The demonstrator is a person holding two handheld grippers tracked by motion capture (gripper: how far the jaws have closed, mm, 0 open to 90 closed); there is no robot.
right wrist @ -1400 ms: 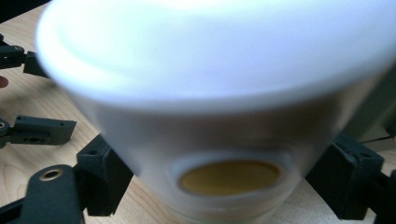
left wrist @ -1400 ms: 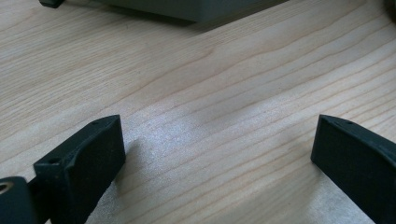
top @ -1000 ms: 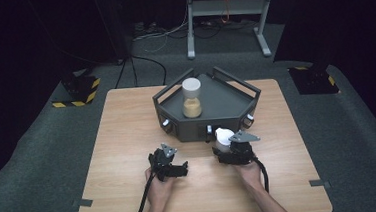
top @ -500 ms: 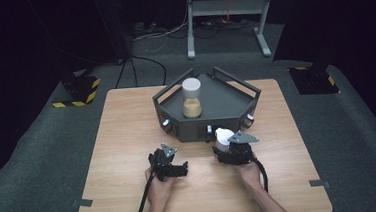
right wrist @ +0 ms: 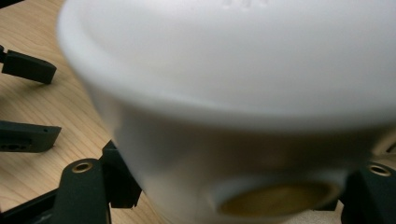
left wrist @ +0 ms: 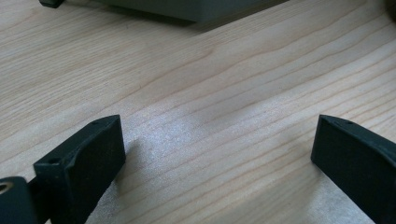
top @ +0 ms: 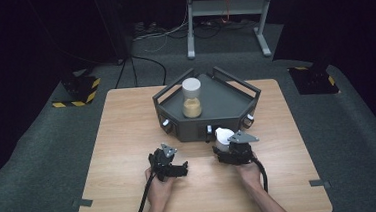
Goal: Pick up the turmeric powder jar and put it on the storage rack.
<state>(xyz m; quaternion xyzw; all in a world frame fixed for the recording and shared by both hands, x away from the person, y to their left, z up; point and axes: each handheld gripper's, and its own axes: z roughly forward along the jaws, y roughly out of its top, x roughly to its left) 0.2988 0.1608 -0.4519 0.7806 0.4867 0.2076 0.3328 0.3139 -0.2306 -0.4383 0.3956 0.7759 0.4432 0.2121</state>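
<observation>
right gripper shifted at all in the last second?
No. In the high view the right gripper sits at the same spot just in front of the dark tray, shut on the white cup.

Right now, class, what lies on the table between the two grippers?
Nothing: in the high view, bare wooden table separates the left gripper from the right gripper, which grips a white cup.

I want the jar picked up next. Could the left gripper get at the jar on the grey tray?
Probably yes: the left gripper is open and holds nothing, and bare table lies between it and the tray bearing the jar.
</observation>
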